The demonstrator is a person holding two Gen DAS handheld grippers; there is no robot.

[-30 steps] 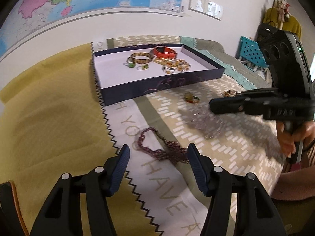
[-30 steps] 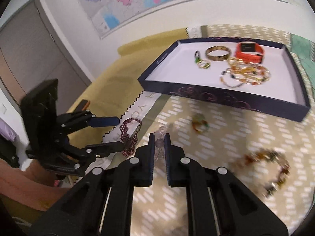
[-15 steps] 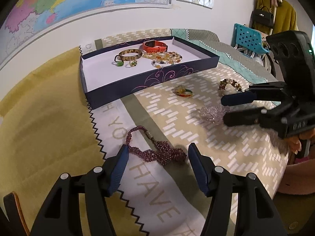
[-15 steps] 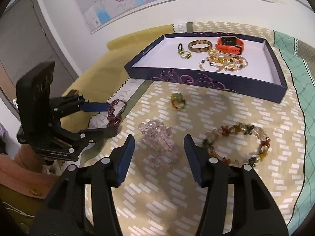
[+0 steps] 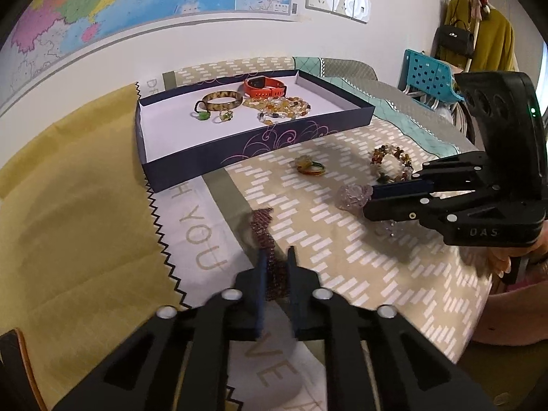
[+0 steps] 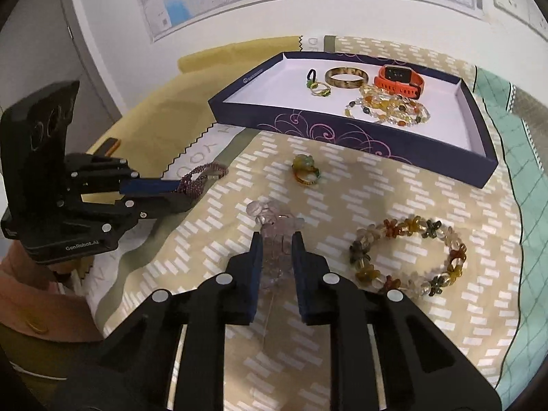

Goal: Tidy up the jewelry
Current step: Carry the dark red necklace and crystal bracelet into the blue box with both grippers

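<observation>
Both tongs closed — left tongs (image 5: pixel 275 257) grip purple necklace (image 5: pixel 263 226), lengthwise away.

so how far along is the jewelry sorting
Done: bangle, watch and bead bracelets lie in the box. In hand: left tool grips the purple necklace, right tool the clear bracelet. Left: rings and flower bracelet on the cloth.

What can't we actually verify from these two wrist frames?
- Purple beaded necklace: left wrist view, motion-blurred; lower part hidden between the left gripper fingers.
- Pale crystal bracelet: right wrist view, near half hidden between the right gripper fingers; translucent, outline unclear.
- Small green rings in the tray: too small to identify.
</observation>
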